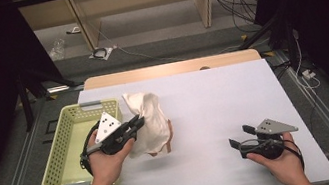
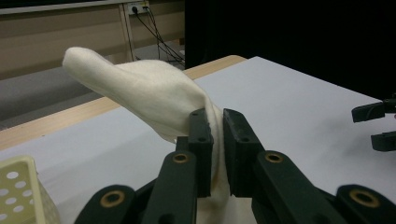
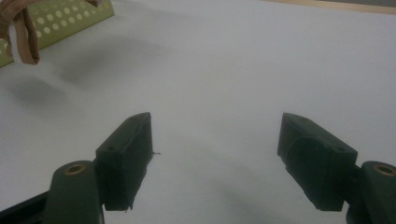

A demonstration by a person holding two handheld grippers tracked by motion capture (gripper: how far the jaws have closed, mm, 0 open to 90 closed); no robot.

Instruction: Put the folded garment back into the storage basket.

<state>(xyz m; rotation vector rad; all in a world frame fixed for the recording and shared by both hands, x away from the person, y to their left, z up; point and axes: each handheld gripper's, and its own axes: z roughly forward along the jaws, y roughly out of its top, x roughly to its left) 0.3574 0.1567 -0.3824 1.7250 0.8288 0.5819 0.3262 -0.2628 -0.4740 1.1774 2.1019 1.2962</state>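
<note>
so far, the white-covered counter (image 1: 217, 114) carries little: a pale yellow perforated basket (image 1: 64, 155) at its left edge, and right beside it a cream cloth (image 1: 149, 118) lifted off the surface. judging by that, the work looks about midway: the cloth is already picked up and hangs just to the right of the basket's rim, but it is not yet inside, so the carry over the rim and the release are left. the basket seems bare inside, as far as the high view shows.

the cloth is soft and bunched, one rounded fold sticking up and away from the jaws, the rest drooping below; a brownish strip (image 1: 170, 144) dangles at its lower edge, a strap or trim, i cannot tell which.

the left hand-held gripper (image 1: 135, 126) is clamped narrow on a pinch of the cloth (image 2: 154, 93). the right hand-held gripper (image 1: 241, 138) waits well apart near the counter's front right, jaws spread wide with nothing between them.
</note>
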